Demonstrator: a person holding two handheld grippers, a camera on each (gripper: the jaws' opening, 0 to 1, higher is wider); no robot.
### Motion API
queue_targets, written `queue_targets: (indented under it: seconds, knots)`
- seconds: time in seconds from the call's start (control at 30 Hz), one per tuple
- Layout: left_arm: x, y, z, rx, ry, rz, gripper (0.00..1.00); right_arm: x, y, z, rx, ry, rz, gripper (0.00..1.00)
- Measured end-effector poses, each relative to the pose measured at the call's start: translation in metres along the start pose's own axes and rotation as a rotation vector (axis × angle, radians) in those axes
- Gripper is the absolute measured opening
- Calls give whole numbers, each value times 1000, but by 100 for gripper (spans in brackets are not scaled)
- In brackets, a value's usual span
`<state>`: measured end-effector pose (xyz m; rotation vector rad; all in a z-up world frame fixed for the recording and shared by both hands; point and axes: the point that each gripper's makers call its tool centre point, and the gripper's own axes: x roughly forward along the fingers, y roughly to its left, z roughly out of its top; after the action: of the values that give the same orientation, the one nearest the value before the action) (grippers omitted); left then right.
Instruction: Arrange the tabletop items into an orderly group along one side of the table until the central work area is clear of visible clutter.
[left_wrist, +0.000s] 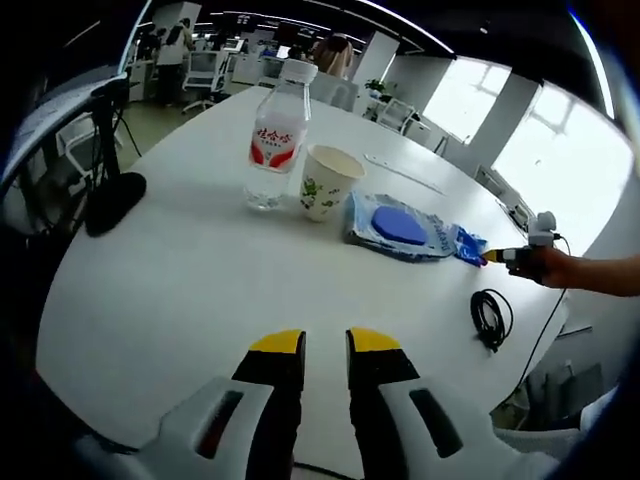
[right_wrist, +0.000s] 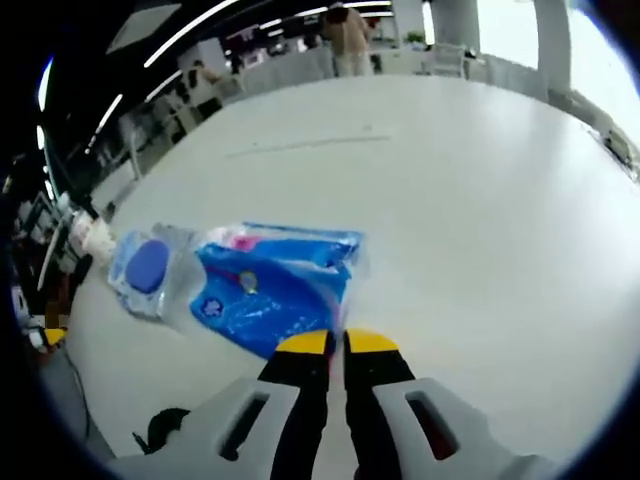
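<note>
While my right hand-held gripper (right_wrist: 335, 343) pinches the near edge of the blue plastic packet (right_wrist: 270, 285), jaws nearly closed on the film, my left hand-held gripper (left_wrist: 325, 343) hovers low over bare table (left_wrist: 160, 290) with a narrow gap between its jaws and nothing in it. In the left gripper view, the water bottle (left_wrist: 277, 135) and the paper cup (left_wrist: 328, 180) stand just beside each other at the far side, the clear pouch with the blue disc (left_wrist: 395, 225) lies next to them, and a coiled black cable (left_wrist: 490, 318) rests near the table edge. A person's hand (left_wrist: 560, 268) with the right tool shows at the packet's corner. I judge the step in hand to be dragging the packet toward the bottle-and-cup group. The next move calls for a steady pull that keeps the thin film from slipping out of the jaws; the cable remains to be gathered
</note>
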<state>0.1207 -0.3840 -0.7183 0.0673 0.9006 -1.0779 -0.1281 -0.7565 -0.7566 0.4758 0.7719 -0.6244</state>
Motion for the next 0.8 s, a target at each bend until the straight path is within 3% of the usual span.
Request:
queue_targets:
  seconds: [0.33,0.8]
  knots:
    - [2,-1,4,1,-3,-2,13,-4,-10,-2,-40,-3,29,0]
    - [3,-10,7,31,-1,-18,15,2,2,4,-57,-12,52,0]
